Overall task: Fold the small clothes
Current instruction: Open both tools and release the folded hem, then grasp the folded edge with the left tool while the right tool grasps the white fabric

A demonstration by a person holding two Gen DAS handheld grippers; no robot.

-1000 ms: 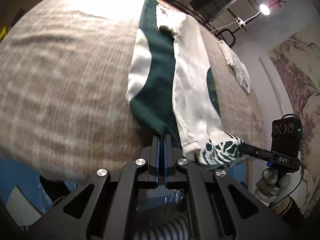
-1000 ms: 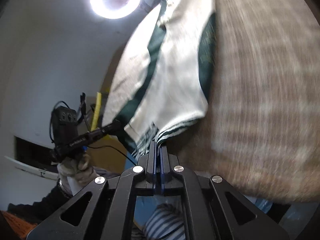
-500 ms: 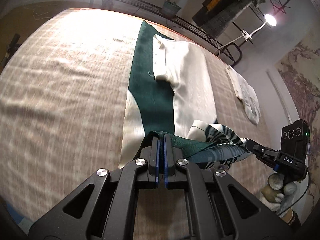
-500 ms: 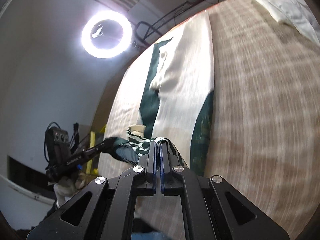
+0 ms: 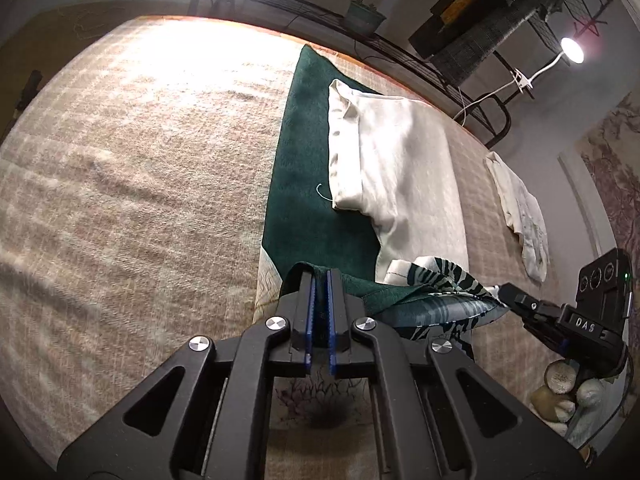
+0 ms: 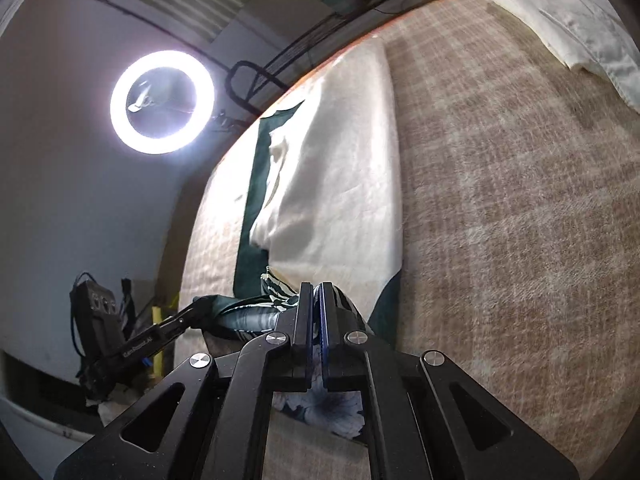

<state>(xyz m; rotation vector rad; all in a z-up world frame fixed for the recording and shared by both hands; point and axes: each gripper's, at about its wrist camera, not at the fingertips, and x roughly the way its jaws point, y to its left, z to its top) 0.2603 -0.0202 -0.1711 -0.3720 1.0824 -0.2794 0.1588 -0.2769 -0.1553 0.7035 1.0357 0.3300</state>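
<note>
The garment [image 5: 320, 208] hem is being pinched by left claw [image 5: 320, 280] and right claw [image 6: 315, 292]; corners are best being carried level, evenly.

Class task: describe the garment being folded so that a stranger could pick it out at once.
Start at the beige checked woven table cover. Along its middle lies a long dark green and cream garment, its near hem pinched by both hand-held grippers. Unlike the small all-cream folded cloth at the table's edge, it has green panels and a zebra-patterned lining.

Garment [image 5: 320, 184] hem hidden between closed jaws, folded white cloth [image 6: 580, 28] cut off by frame edge
</note>
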